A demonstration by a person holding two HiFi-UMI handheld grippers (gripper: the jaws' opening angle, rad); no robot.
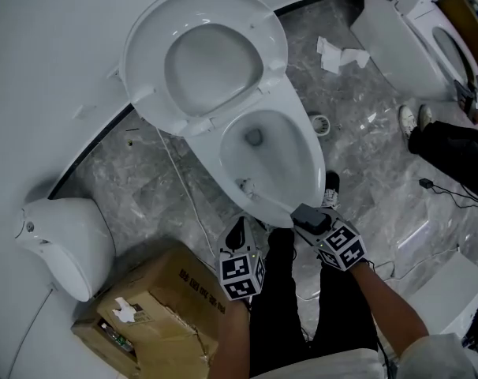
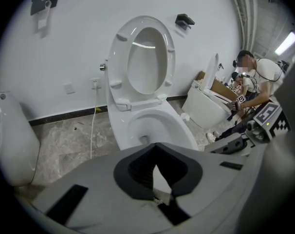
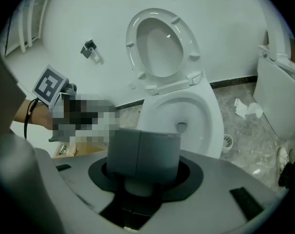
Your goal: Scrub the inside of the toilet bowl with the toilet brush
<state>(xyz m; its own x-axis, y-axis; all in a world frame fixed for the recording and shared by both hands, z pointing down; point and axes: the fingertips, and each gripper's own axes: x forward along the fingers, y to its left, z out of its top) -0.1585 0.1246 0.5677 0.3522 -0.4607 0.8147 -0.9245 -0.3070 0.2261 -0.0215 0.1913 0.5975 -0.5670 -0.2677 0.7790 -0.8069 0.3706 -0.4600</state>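
Risk: no toilet brush is recognisable in any view, so a reach into the toilet bowl (image 1: 270, 152) likely scrubs nothing; a knock could drop the raised seat (image 1: 207, 61)
Toilets: two, the second toilet (image 1: 412, 38) well apart at right
Cardboard box (image 1: 156, 310): one
Grippers: two; left gripper (image 1: 239, 233) clenched, empty; right gripper (image 1: 310, 218) clamped on a grey block (image 3: 142, 152) over the bowl's near rim
Tissue wad (image 1: 337, 54): one
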